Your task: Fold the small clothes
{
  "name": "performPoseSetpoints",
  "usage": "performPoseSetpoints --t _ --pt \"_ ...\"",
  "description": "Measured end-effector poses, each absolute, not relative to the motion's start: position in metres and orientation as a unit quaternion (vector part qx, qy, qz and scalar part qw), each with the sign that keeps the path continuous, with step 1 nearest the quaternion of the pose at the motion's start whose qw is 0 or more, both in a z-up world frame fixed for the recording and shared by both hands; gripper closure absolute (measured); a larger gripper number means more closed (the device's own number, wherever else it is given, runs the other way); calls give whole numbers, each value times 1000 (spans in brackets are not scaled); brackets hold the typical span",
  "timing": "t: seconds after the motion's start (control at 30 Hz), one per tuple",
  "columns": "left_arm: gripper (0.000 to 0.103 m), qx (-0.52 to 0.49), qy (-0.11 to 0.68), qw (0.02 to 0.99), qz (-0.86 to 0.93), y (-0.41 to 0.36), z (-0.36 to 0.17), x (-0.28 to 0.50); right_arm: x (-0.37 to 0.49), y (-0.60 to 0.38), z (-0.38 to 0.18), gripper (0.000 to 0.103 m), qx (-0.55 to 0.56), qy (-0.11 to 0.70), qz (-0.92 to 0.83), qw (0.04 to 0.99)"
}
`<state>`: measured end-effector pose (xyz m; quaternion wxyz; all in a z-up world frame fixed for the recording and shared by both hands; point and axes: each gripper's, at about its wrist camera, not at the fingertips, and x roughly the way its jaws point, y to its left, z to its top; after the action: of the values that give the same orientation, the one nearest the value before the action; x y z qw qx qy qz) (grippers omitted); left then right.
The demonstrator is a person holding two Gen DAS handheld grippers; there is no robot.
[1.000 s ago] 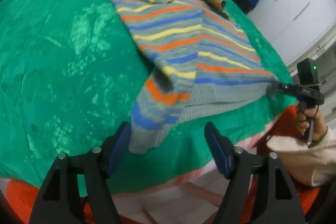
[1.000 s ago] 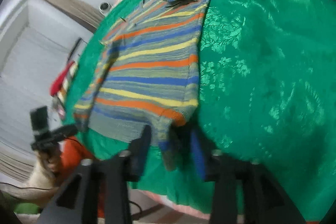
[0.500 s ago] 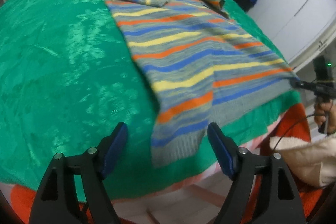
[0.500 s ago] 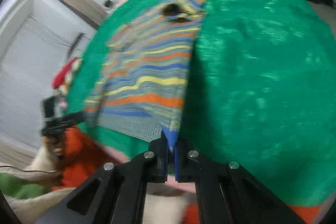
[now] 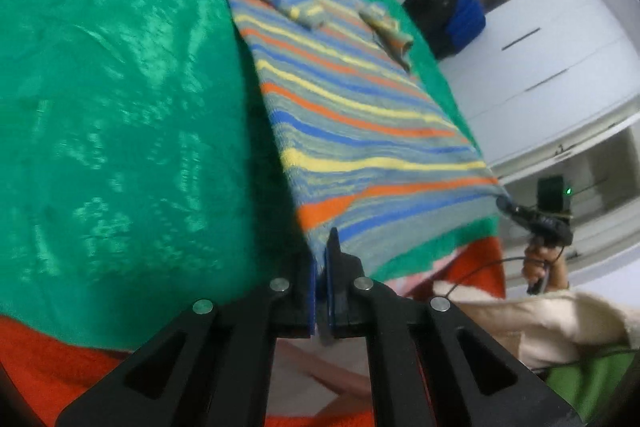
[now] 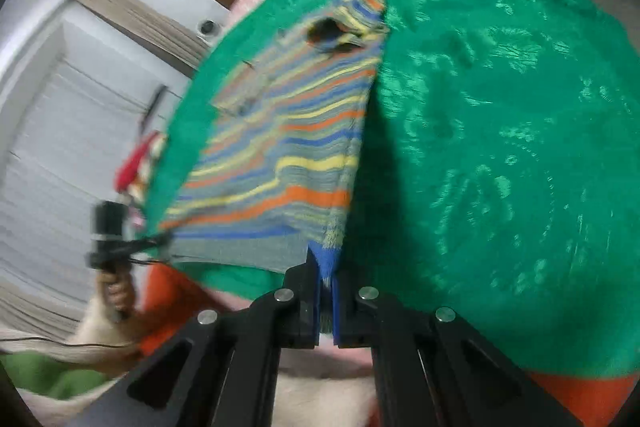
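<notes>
1. Striped sweater (image 5: 352, 107): lies flat on the green cover (image 5: 120, 107), both sleeves folded in across the chest, near hem raised off the surface.
2. Left gripper (image 5: 322, 267): jaws together, clamped on one hem corner.
3. Right gripper (image 6: 326, 279): jaws together, clamped on the other hem corner.
4. Progress: sleeves appear done; hem grasped at both corners.
5. Remaining, by judgement: carry the hem up to the collar (image 6: 332, 35), lay it down, release.
</notes>
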<state>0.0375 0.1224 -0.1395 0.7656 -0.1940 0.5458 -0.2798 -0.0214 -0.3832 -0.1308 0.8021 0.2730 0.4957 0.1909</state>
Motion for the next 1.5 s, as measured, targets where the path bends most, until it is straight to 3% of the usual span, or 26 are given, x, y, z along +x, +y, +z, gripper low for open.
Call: performPoseSetpoints --t 0.23,0.4,0.57,0.73,0.8,0.87,0.9,0.93,0.97,1.1,1.2,1.37,1.5 --pt "102 -139 618 744 -210 122 -198 36 -24 -363 -188 99 245 570 157 768" --pt "102 -116 592 768 -215 124 -173 22 -39 -356 -180 99 248 559 155 776" --pt "101 -58 603 775 -183 101 -202 33 -29 -349 -208 100 207 582 120 777" --pt "94 -32 602 780 -166 97 -196 26 -25 -342 -208 96 185 594 118 774" --pt "87 -9 605 782 -154 95 -189 19 -26 -343 -208 91 189 601 117 768" --pt "57 19 597 791 -132 91 -176 13 -26 -347 -206 82 185 609 109 764" --pt "50 30 582 804 -121 91 -165 10 -28 -351 -198 71 172 610 99 767" --pt "35 38 562 819 -108 93 -153 7 -29 -355 -187 62 150 607 86 776" --pt "26 42 538 837 -93 96 -139 6 -29 -358 -173 60 119 598 70 789" --pt "14 32 451 891 -38 99 -106 18 -3 -362 -109 56 -36 530 32 847" --pt "12 17 409 912 -10 87 -111 32 47 -337 -88 55 -68 494 86 862" --pt "12 -4 416 909 11 86 -150 37 159 -260 -118 55 -86 508 184 837" --pt "12 3 427 904 21 99 -166 28 233 -224 -158 55 -98 522 151 833"
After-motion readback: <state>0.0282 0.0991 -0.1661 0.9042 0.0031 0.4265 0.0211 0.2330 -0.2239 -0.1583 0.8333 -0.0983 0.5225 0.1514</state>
